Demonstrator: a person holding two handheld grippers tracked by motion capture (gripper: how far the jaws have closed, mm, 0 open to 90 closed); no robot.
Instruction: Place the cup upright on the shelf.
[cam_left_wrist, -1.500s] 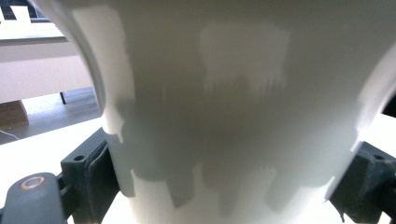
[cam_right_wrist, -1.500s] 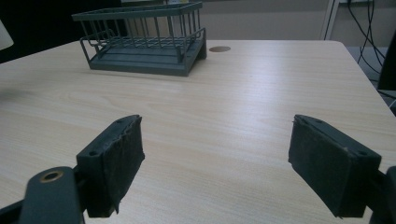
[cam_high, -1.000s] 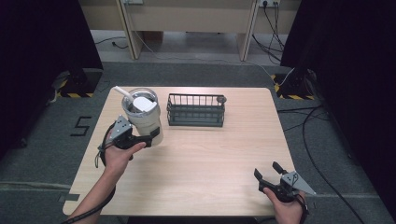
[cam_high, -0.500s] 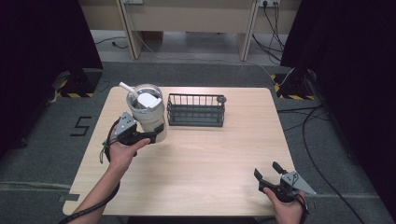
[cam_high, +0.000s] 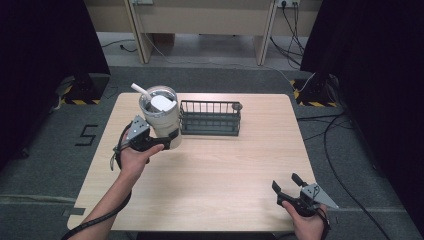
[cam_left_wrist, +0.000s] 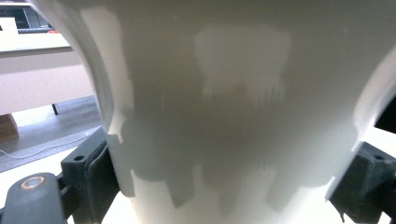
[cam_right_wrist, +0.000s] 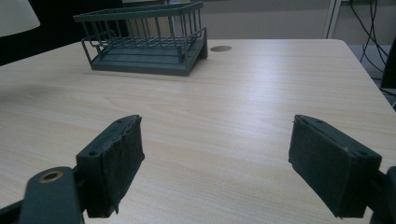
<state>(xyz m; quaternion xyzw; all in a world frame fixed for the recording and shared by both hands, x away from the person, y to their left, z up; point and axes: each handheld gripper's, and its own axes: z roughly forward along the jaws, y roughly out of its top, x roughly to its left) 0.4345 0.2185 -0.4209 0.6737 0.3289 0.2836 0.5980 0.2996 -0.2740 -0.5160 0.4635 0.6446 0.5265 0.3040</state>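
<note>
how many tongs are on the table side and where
2. The left tongs are clamped on the white tumbler beside the wire basket; the right tongs hang open at the table's near right corner.

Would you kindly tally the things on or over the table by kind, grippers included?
Tumblers: 1, the white tumbler, with straw, held in the left gripper
Wire racks: 1, the dark rack
Grippers: 2, counting the right gripper
Total: 4

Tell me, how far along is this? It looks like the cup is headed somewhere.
Done: the left claw has gripped the white tumbler with a straw, its pads pressed on both sides in the left claw's view. In hand: the tumbler is held beside the dark wire basket. Left: probably setting it in the empty basket, though that's a guess. The right claw waits open near the table's front edge.
</note>
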